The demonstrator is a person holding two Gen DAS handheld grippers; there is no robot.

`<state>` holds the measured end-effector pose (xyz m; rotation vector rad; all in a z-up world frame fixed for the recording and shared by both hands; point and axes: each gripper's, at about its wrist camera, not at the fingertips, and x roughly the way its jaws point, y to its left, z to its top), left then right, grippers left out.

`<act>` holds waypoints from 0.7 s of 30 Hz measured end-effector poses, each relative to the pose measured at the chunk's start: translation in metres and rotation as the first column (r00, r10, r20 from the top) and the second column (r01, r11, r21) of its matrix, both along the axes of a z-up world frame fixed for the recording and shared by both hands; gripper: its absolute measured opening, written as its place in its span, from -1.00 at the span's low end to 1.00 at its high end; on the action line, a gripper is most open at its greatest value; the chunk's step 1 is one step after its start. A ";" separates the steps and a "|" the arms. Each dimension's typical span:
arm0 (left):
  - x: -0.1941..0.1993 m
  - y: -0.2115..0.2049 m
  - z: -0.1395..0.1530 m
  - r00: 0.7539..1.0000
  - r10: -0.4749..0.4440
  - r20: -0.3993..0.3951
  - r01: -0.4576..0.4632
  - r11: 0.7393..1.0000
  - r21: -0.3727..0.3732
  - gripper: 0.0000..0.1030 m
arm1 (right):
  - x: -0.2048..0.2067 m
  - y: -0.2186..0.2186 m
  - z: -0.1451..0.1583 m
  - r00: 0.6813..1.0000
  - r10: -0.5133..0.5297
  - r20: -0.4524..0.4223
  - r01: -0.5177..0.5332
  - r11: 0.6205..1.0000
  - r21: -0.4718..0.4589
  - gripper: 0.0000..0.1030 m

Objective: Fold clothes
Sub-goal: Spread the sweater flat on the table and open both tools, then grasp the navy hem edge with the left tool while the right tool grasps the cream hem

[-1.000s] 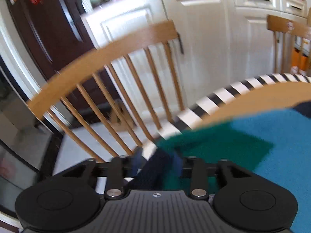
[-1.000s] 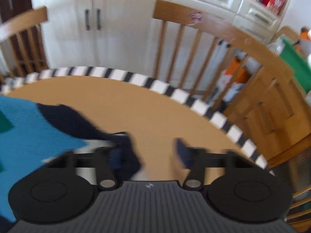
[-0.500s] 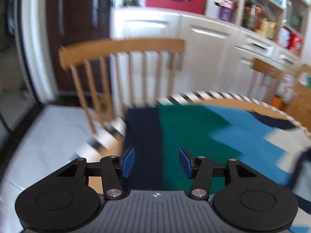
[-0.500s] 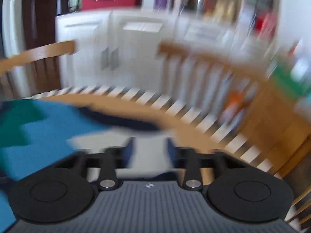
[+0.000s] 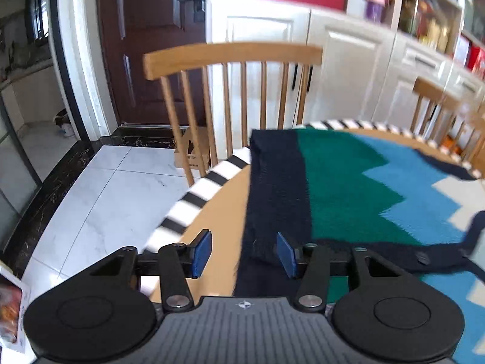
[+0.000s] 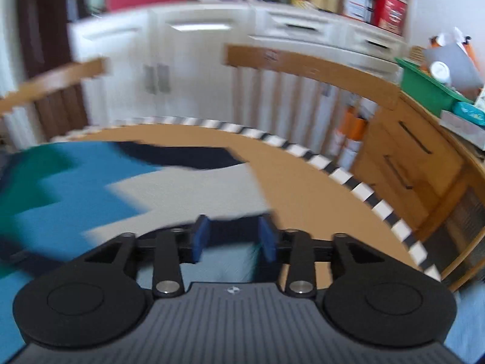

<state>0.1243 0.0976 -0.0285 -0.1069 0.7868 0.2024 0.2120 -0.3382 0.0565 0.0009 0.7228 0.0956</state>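
A knitted sweater (image 5: 348,182) with navy, green, blue and cream zigzag bands lies spread flat on the round wooden table (image 5: 218,227). My left gripper (image 5: 244,251) is open and empty above the sweater's navy hem near the table's left edge. In the right wrist view the sweater (image 6: 91,188) covers the left half of the table (image 6: 303,182). My right gripper (image 6: 233,238) is open and empty just above the sweater's near navy edge.
The table has a black and white checked rim (image 5: 194,197). Wooden spindle chairs stand at its far side (image 5: 233,91) (image 6: 309,69). White cabinets (image 6: 197,60) and a wooden drawer unit (image 6: 409,157) stand behind. White tiled floor (image 5: 106,197) lies to the left.
Both grippers have let go of the sweater and opened. They pulled back and rose, and the sweater now lies spread on the table.
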 end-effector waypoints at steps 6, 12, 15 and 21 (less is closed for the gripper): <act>-0.071 -0.001 0.004 0.998 0.000 -0.060 -0.001 1.000 -0.019 0.14 | -0.148 0.020 -0.007 0.996 0.043 -0.073 -0.044 0.999 -0.005 0.01; -0.120 -0.014 -0.024 0.988 0.049 -0.146 -0.055 0.998 -0.040 0.14 | -0.212 0.013 -0.021 0.987 -0.095 -0.126 0.092 0.995 -0.029 0.18; -0.122 -0.016 -0.035 0.985 0.100 -0.143 -0.107 0.993 -0.041 0.14 | -0.214 0.001 -0.027 0.978 -0.151 -0.147 0.149 0.988 -0.026 0.18; -0.111 -0.021 -0.051 0.984 0.113 -0.141 -0.107 0.993 0.050 -0.06 | -0.197 -0.002 -0.048 0.973 -0.172 -0.154 0.179 0.983 0.035 -0.08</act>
